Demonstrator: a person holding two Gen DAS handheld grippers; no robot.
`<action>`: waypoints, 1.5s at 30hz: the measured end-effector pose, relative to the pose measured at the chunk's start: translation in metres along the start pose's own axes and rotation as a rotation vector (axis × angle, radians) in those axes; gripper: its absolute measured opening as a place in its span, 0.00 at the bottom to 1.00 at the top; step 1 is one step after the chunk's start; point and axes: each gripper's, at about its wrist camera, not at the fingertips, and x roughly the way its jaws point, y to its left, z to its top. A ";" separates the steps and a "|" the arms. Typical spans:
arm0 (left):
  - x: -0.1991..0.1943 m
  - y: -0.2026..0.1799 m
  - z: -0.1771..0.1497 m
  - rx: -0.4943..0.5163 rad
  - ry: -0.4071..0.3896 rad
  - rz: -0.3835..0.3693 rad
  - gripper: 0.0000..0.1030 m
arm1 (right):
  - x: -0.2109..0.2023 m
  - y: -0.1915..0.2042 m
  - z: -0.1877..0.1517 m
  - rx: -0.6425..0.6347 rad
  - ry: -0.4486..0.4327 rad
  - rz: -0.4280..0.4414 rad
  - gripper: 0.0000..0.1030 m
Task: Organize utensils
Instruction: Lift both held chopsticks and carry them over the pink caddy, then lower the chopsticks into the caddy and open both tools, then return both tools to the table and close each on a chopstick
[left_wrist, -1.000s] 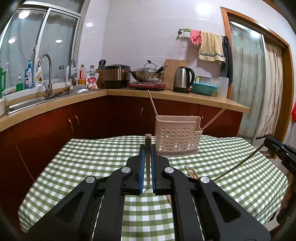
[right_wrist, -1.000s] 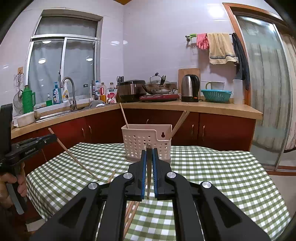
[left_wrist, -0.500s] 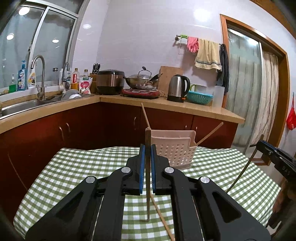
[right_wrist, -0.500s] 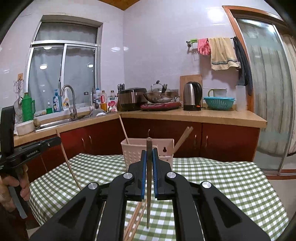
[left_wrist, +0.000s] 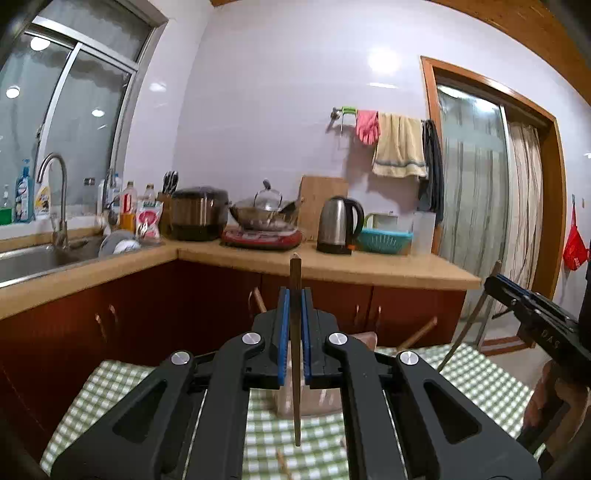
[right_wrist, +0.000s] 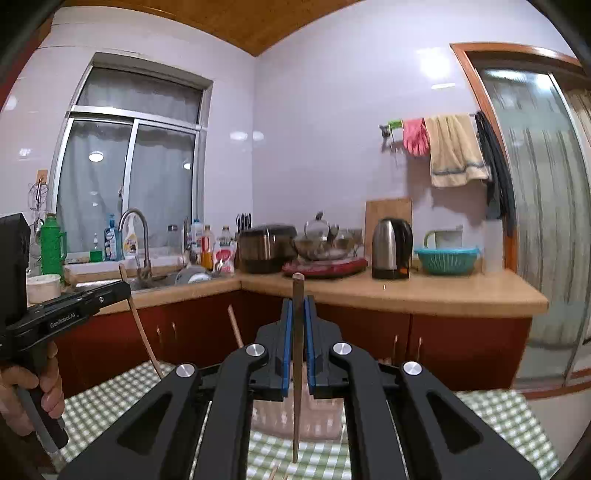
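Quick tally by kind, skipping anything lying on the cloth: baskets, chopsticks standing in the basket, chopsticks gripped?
Basket: 1
Chopsticks standing in it: 2 visible
Gripped chopsticks: 2
Total: 5

Both chopsticks (left_wrist: 295, 332) higher, upright.

Counted: two black two-finger grippers, left (left_wrist: 294, 325) and right (right_wrist: 297, 332), each clamping one brown wooden chopstick (left_wrist: 295, 350) (right_wrist: 297, 369); one perforated beige plastic utensil basket (right_wrist: 295, 417); one steel electric kettle (right_wrist: 391, 248).
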 end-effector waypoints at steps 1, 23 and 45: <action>0.005 -0.001 0.005 0.002 -0.010 -0.002 0.06 | 0.005 -0.001 0.003 -0.003 -0.008 0.000 0.07; 0.138 -0.018 -0.005 0.034 0.018 0.018 0.06 | 0.119 -0.027 -0.024 -0.015 0.022 -0.034 0.07; 0.100 -0.001 -0.043 0.011 0.117 0.080 0.69 | 0.076 -0.020 -0.038 -0.010 0.094 -0.082 0.53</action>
